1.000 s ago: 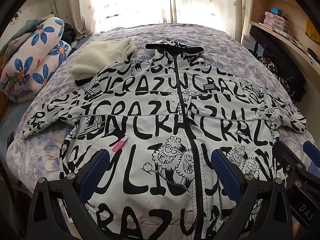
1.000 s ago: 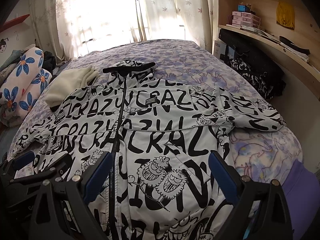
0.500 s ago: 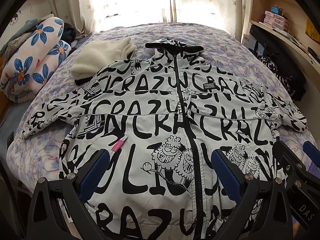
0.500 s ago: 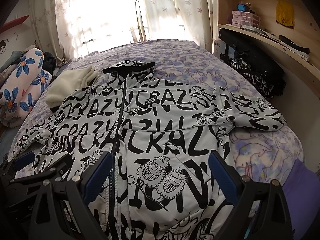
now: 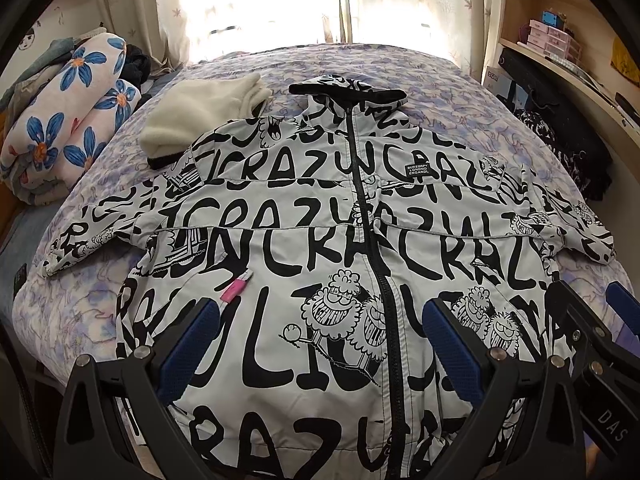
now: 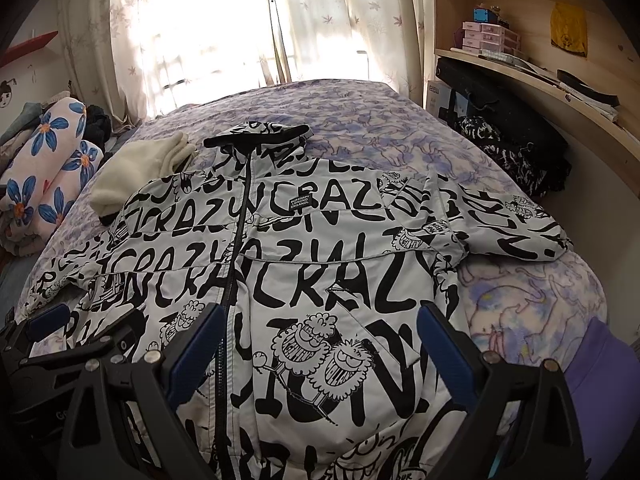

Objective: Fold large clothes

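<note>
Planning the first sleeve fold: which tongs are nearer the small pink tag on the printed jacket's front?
Left. The left tongs hover over the jacket with the pink tag just beyond their left finger; the right tongs sit across the zipper.

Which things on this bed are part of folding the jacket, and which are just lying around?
Part of the job:
jacket
left gripper, open
right gripper, open

Lying about:
cream fleece
flowered blanket
black clothes beside the bed
pink boxes on the shelf
</note>
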Tool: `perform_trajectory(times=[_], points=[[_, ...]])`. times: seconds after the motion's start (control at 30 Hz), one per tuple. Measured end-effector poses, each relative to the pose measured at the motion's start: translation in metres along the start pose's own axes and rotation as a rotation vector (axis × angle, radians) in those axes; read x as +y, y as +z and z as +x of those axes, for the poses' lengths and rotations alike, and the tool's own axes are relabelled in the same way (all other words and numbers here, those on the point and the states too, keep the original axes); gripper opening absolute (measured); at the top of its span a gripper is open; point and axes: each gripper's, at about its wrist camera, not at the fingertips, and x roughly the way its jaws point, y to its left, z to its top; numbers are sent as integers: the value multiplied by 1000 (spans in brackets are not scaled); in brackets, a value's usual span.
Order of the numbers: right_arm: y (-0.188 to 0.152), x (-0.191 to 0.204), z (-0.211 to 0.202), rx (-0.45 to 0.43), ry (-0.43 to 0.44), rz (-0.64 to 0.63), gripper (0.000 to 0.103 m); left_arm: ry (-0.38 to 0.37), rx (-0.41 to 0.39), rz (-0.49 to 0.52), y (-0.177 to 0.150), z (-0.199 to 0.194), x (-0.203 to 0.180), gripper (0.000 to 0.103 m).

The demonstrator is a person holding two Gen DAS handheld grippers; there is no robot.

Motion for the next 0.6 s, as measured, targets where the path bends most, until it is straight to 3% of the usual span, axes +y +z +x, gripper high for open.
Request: perform_trajectory(times=[0.6], points=[[0,-1,4,-8,-1,-1,97,0,2,1,0,0,1,100]])
